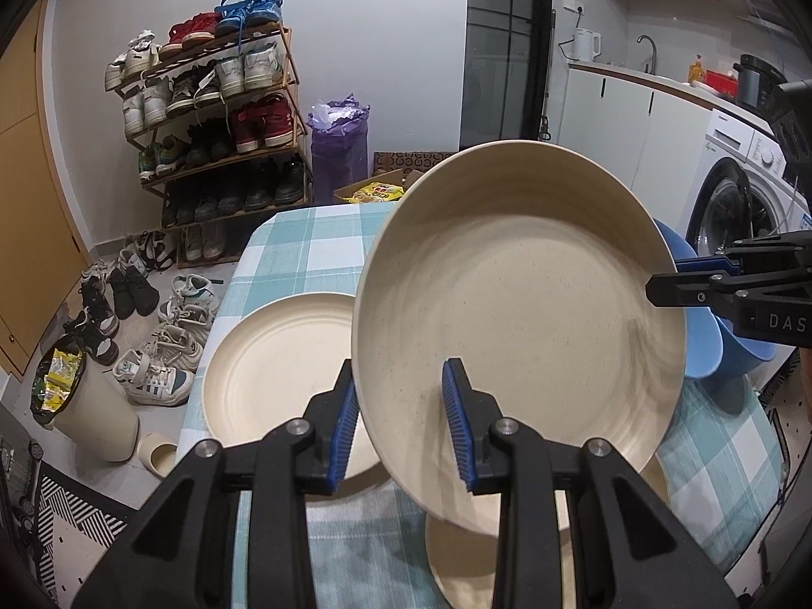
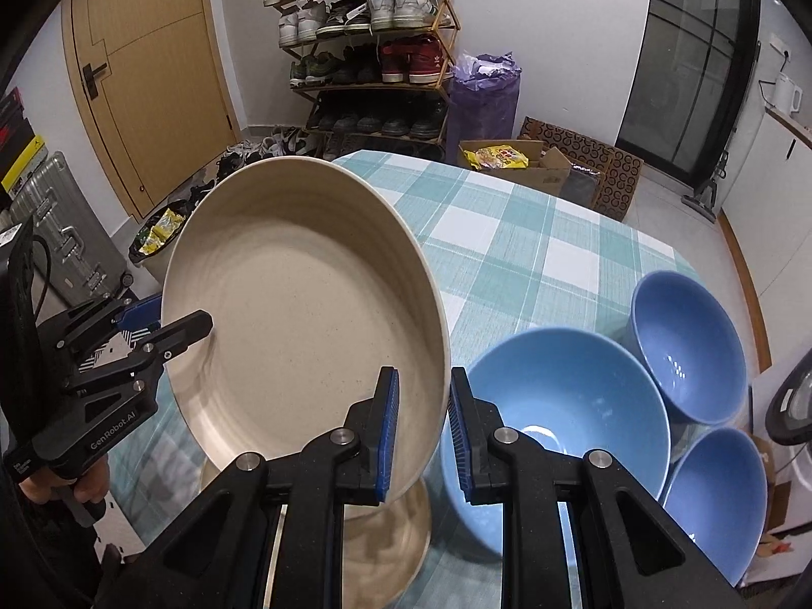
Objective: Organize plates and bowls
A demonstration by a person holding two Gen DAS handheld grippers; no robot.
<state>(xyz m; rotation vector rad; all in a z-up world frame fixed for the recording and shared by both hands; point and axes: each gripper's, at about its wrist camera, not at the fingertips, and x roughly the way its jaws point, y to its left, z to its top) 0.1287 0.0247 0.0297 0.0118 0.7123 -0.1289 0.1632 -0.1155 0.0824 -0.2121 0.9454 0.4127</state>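
A large beige plate (image 1: 517,314) (image 2: 304,314) hangs tilted above the table, held from two sides. My left gripper (image 1: 401,406) is shut on its near rim in the left wrist view. My right gripper (image 2: 424,426) is shut on the opposite rim, which passes between the blue pads. Each gripper shows in the other's view: the right gripper (image 1: 670,276) at the plate's right edge, the left gripper (image 2: 172,319) at its left edge. A second beige plate (image 1: 274,355) lies flat on the checked cloth, and a third plate (image 2: 396,533) lies under the held one. Three blue bowls (image 2: 558,406) (image 2: 685,345) (image 2: 710,497) stand to the right.
The table (image 2: 533,233) wears a teal and white checked cloth. Past its far edge stand a shoe rack (image 1: 218,116), loose shoes, a waste bin (image 1: 86,406), a purple bag (image 1: 340,137) and a cardboard box (image 2: 512,162). A washing machine (image 1: 746,188) stands on the right.
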